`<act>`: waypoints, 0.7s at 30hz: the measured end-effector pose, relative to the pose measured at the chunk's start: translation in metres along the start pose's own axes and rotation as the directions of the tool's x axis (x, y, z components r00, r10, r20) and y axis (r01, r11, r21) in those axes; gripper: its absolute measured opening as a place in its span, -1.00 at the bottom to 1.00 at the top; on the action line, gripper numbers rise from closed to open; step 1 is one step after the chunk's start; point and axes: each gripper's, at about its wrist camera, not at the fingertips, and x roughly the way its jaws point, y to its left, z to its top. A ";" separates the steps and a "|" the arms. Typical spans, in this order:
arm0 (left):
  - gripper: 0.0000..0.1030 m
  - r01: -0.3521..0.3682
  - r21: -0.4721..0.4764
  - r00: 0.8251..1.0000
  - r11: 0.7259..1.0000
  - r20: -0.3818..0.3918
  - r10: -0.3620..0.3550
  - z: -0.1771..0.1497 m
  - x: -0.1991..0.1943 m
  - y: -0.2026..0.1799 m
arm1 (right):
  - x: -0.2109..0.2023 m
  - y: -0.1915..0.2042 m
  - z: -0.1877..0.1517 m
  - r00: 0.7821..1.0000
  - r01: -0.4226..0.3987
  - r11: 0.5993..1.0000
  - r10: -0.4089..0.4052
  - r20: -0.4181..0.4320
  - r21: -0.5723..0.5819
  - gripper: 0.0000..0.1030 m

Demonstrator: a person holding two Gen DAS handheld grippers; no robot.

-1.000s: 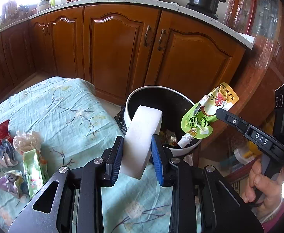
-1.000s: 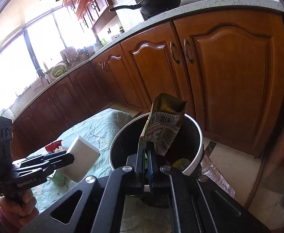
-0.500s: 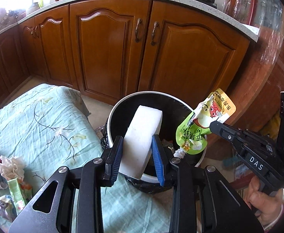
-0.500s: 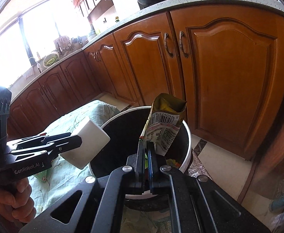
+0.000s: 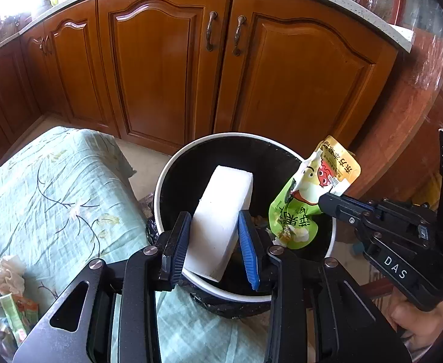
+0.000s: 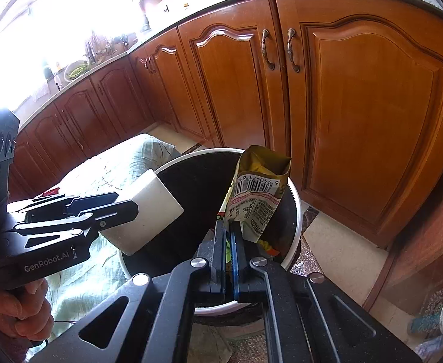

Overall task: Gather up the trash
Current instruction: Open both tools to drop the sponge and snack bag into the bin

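Observation:
My left gripper (image 5: 213, 222) is shut on a white foam block (image 5: 224, 220) and holds it over the open trash bin (image 5: 166, 169), a white-rimmed bin with a black liner. My right gripper (image 6: 229, 227) is shut on a green and yellow drink pouch (image 6: 256, 193) and holds it over the same bin (image 6: 294, 211). The pouch (image 5: 312, 193) hangs at the bin's right side in the left wrist view. The block (image 6: 148, 211) sits over the bin's left rim in the right wrist view. Some trash lies at the bin's bottom.
A low table with a green floral cloth (image 5: 54, 187) stands left of the bin. Crumpled paper and wrappers (image 5: 6, 287) lie at its left end. Wooden kitchen cabinets (image 5: 191, 60) stand close behind the bin. Tiled floor (image 6: 342, 242) shows to the right.
Both grippers have moved forward and over the bin's opening with their loads. The bin now fills more of both views. Both grips are unchanged.

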 end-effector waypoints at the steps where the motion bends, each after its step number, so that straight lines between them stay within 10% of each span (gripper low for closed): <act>1: -0.38 0.001 -0.003 1.000 1.000 -0.002 -0.001 0.000 0.001 0.000 | 0.002 0.000 0.002 1.000 0.002 1.000 -0.002 -0.003 -0.001 -0.95; 7: -0.20 0.008 -0.024 1.000 1.000 -0.016 -0.008 0.001 0.007 0.000 | 0.008 -0.003 0.004 1.000 0.009 1.000 -0.009 -0.011 0.010 -0.76; 21: 0.25 0.010 -0.155 0.997 0.988 0.078 0.003 -0.046 -0.046 0.033 | -0.020 0.000 -0.022 0.993 -0.071 0.991 0.059 0.104 0.114 0.48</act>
